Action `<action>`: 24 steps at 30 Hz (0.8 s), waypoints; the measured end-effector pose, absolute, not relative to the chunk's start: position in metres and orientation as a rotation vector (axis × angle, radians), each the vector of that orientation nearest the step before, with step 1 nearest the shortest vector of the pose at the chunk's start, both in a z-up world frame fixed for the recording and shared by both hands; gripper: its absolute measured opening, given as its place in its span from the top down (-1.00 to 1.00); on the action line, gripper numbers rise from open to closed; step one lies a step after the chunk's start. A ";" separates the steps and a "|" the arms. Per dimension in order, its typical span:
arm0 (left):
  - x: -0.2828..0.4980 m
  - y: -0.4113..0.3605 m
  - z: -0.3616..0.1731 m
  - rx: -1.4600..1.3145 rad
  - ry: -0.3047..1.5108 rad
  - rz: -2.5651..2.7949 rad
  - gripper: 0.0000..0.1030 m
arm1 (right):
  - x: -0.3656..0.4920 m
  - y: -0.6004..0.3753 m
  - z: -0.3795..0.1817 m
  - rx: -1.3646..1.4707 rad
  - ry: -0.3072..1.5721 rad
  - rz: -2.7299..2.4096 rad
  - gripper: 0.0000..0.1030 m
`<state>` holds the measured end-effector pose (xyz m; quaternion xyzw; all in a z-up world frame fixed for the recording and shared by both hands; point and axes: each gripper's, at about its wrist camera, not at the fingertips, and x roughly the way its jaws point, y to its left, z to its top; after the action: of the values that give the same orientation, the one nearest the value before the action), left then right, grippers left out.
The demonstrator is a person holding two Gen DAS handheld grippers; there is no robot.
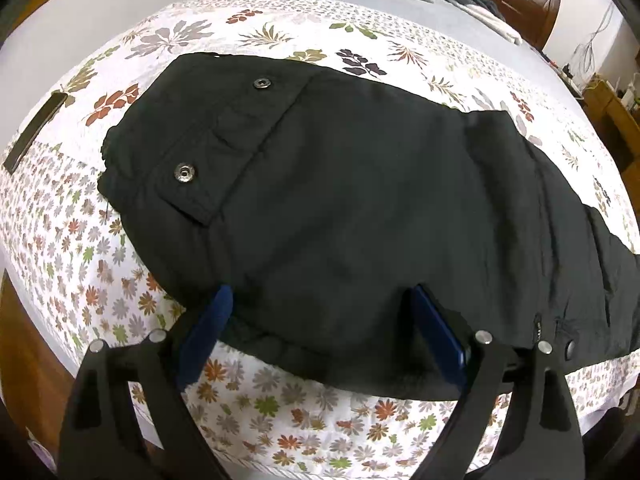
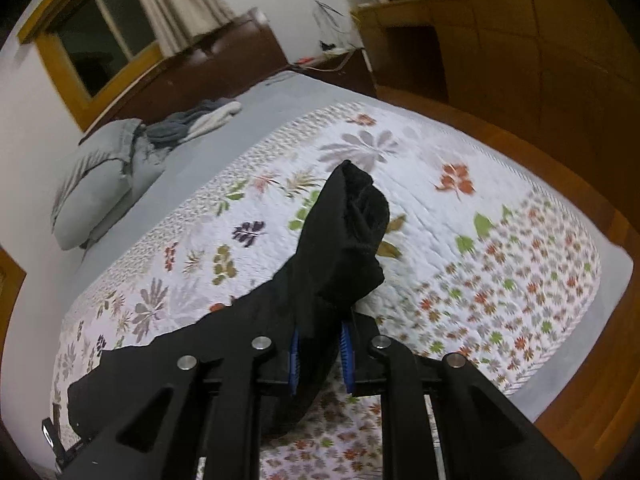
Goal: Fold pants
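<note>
Black pants (image 1: 340, 200) lie flat on the floral bedspread (image 1: 280, 412), waist end with two snap buttons at the left, legs running off to the right. My left gripper (image 1: 320, 296) is open, its blue pads straddling the near edge of the pants at the seat; the fabric lies between the fingers. My right gripper (image 2: 322, 340) is shut on the leg end of the pants (image 2: 344, 240), which it holds lifted above the bed, the cuffs bunched and sticking up past the pads.
A dark flat phone-like object (image 1: 34, 132) lies on the bedspread at the far left. Pillows (image 2: 96, 184) and piled clothes (image 2: 196, 120) sit by the headboard. A wooden floor (image 2: 560, 184) and cabinets surround the bed.
</note>
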<state>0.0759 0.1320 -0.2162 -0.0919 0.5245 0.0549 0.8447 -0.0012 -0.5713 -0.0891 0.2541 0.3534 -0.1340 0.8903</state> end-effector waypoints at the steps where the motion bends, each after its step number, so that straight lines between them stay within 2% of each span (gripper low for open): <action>1: 0.075 0.133 -0.215 -0.202 1.106 0.116 -0.75 | 0.000 -0.568 -0.085 0.520 0.731 -0.271 0.69; 8: 0.074 0.123 -0.209 -0.227 1.098 0.076 -0.75 | 0.008 -0.544 -0.066 0.439 0.726 -0.252 0.69; 17: 0.074 0.112 -0.211 -0.194 1.110 0.062 -0.75 | 0.011 -0.540 -0.070 0.404 0.748 -0.259 0.69; 24: 0.073 0.108 -0.211 -0.202 1.114 0.049 -0.75 | 0.027 -0.479 -0.053 0.263 0.732 -0.129 0.69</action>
<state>0.0726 0.1084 -0.2108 -0.0955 0.5277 0.0231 0.8437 0.0275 -0.4788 -0.0532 0.1283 0.3565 -0.0628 0.9233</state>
